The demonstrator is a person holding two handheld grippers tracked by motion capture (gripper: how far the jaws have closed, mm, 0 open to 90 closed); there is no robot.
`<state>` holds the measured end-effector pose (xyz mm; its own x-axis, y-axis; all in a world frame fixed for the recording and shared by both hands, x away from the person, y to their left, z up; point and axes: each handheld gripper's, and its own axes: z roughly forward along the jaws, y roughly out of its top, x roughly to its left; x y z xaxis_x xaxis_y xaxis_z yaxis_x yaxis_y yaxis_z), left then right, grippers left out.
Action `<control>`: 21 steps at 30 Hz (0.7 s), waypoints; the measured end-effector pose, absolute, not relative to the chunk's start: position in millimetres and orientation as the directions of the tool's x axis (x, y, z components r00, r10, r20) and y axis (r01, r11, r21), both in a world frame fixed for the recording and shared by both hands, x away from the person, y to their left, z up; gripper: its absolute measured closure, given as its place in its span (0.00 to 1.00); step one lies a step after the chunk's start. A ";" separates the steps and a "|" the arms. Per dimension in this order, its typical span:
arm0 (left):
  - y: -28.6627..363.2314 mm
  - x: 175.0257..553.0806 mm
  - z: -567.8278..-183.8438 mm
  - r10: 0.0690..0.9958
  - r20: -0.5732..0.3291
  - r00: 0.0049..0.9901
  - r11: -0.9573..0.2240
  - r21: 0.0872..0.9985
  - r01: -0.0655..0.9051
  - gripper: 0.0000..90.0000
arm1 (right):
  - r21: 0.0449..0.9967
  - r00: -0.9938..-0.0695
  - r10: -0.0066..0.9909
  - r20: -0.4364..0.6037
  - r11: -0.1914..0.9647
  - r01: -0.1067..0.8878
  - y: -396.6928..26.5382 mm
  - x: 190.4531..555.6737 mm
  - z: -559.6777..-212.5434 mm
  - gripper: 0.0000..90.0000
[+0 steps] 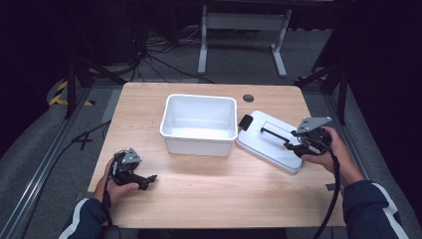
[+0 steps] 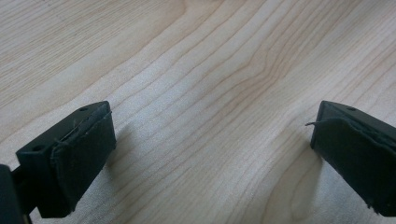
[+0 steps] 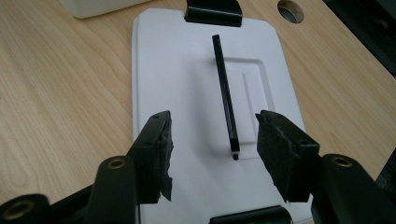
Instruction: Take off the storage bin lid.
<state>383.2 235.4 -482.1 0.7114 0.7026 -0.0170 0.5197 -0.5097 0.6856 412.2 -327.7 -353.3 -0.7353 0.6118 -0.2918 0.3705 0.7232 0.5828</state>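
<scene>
From above, the open white plastic bin (image 1: pixel 199 124) sits mid-worktop, its flat white lid (image 1: pixel 271 142) beside it, not yet fitted. The left gripper (image 2: pixel 212 154) rests jaws apart over bare wood. The right gripper (image 3: pixel 215 149) straddles the lid's black bar handle (image 3: pixel 225 95), jaws apart.

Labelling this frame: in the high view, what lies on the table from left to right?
Left gripper → white tub → white lid → right gripper, open above the lid's black handle.
</scene>
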 end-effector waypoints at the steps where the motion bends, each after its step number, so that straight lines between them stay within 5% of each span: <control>1: 235.4 383.2 -482.1 0.703 -0.017 0.711 -0.510 0.686 0.520 0.00 | 0.583 -0.735 0.612 -0.292 0.723 0.370 -327.7 412.2 -353.3 0.51; 21: 235.4 383.2 -482.1 0.703 -0.016 0.711 -0.510 0.685 0.520 0.00 | 0.597 -0.705 0.634 -0.317 0.712 0.371 -345.6 378.8 -377.8 0.42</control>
